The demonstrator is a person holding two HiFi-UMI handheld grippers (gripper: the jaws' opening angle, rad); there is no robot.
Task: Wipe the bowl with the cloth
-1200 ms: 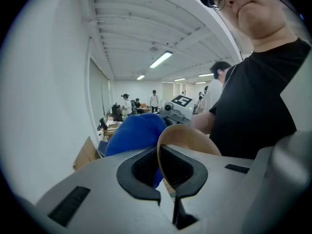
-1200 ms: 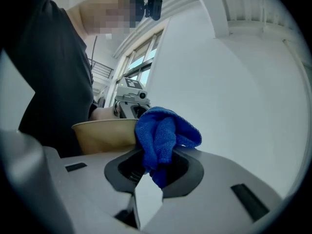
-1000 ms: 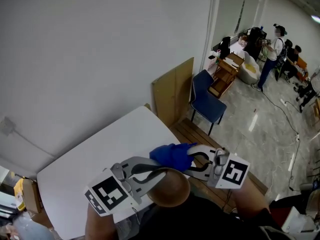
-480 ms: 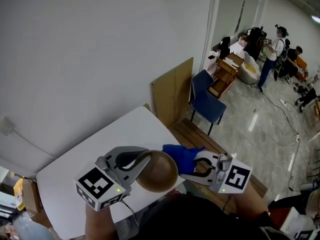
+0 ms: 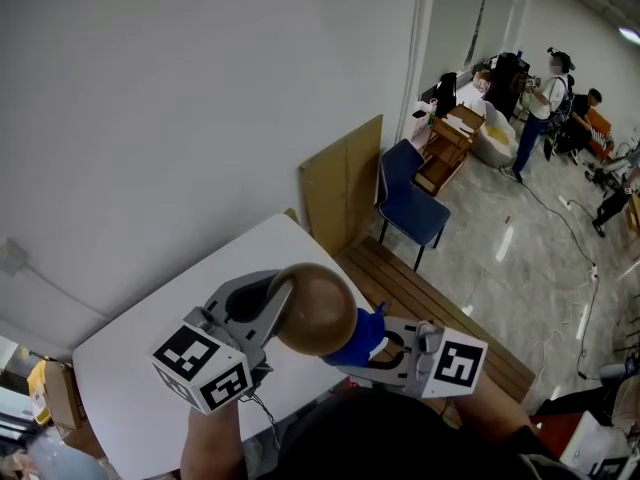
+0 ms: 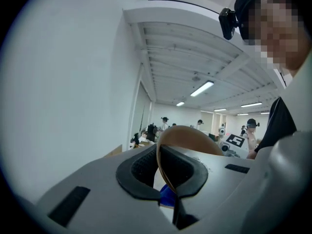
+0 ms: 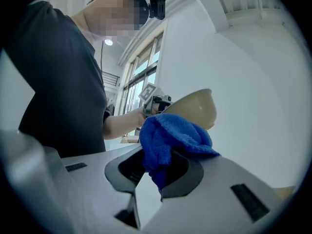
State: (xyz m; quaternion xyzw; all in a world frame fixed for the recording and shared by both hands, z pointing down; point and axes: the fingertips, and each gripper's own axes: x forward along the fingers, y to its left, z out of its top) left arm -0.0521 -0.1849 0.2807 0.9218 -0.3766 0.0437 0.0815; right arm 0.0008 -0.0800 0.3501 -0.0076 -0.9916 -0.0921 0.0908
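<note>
A tan bowl [image 5: 315, 310] hangs in the air above the white table [image 5: 150, 368], its rounded underside turned up toward the head camera. My left gripper [image 5: 283, 290] is shut on the bowl's rim [image 6: 163, 165], which runs thin between the black pads. My right gripper [image 5: 372, 345] is shut on a blue cloth [image 7: 170, 136], bunched over its jaws. In the head view the cloth [image 5: 358, 340] sits just under the bowl's right side, against it. From the right gripper view the bowl [image 7: 197, 108] shows right behind the cloth.
A plywood board [image 5: 345, 188] leans on the wall beyond the table. A blue chair [image 5: 408, 200] stands beside it, and a wooden bench [image 5: 440, 318] runs along the table's right. People stand at desks far back right [image 5: 550, 98].
The left gripper has swung the bowl up and rolled it, so its underside now faces upward. The right gripper with the cloth has slid left, from beside the bowl to under its edge.
</note>
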